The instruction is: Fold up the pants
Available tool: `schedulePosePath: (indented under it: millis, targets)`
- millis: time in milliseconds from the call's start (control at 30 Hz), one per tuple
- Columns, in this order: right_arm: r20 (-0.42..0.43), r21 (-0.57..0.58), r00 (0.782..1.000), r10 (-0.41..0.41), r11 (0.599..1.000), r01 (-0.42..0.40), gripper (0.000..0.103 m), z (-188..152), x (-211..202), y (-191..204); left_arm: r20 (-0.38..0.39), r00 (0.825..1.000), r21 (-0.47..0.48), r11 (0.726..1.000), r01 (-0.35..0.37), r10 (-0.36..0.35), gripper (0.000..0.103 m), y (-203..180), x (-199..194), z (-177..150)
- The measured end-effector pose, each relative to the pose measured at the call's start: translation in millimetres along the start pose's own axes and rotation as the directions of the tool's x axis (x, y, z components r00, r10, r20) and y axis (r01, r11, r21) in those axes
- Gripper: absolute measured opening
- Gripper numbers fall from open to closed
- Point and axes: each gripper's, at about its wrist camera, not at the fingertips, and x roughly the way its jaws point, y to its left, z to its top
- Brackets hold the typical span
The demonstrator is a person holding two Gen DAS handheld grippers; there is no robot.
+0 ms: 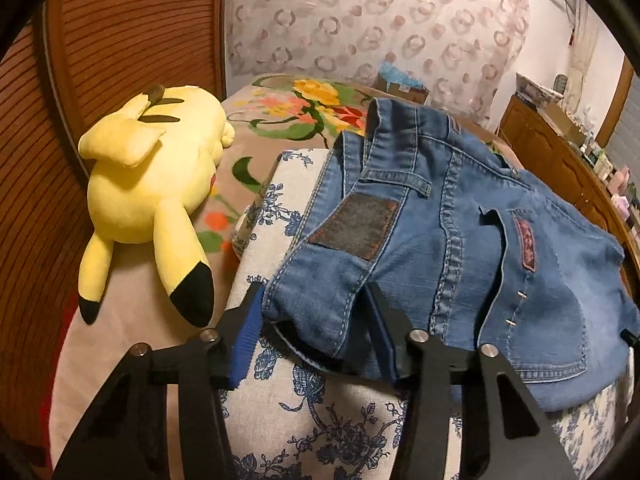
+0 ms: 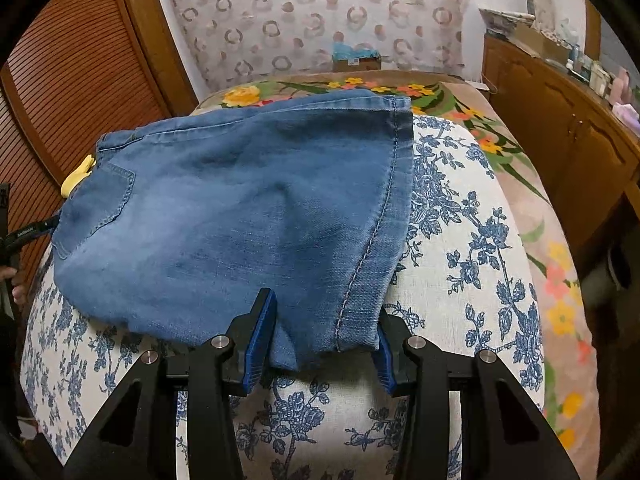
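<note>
Jeans [image 1: 460, 240] folded on floral cloth [image 2: 460, 240], both claws astride edges

A faded mid-blue denim pair of pants [image 1: 460, 240] is seen, stitched in pale thread, with a dark grey rectangular patch [image 1: 354, 226] edged in red and a maroon patterned label [image 1: 525, 249]. The cream cloth [image 2: 460, 240] beneath is printed with navy-blue flowers. A bright yellow plush toy [image 1: 156, 184] is tipped with black. The tan blanket [image 1: 280, 120] is patterned with yellow, orange and green blooms. Blue pads are shown on black gripper fingers [image 2: 262, 344].
</note>
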Motion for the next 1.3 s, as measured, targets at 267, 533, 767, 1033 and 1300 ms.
schedulePosePath:
  millis: [267,533,767,1033,1300]
  targets:
    - [0.014,0.015,1.000,0.009,1.000,-0.009,0.025,-1,-1,-5,0.028,0.999,0.005,0.999,0.031,-0.031,0.013,-4,-11,1]
    - [0.085,0.025,0.995,0.050,0.998,-0.052,0.009,0,-19,-5,0.110,0.993,0.034,0.999,0.032,-0.036,0.009,-12,-46,3]
    - [0.159,0.003,0.987,0.034,0.999,-0.035,0.008,-2,-41,-8,0.164,0.985,0.055,0.998,0.039,-0.047,0.008,-20,-75,-3]
    - [0.221,-0.033,0.975,0.015,0.999,-0.008,0.007,-12,-72,-7,0.228,0.970,0.066,0.996,0.067,-0.081,0.008,-26,-113,-25]
    - [0.261,-0.033,0.965,0.017,0.999,-0.009,0.007,-57,-103,-13,0.269,0.956,0.070,0.993,0.100,-0.115,0.008,-25,-146,-66]
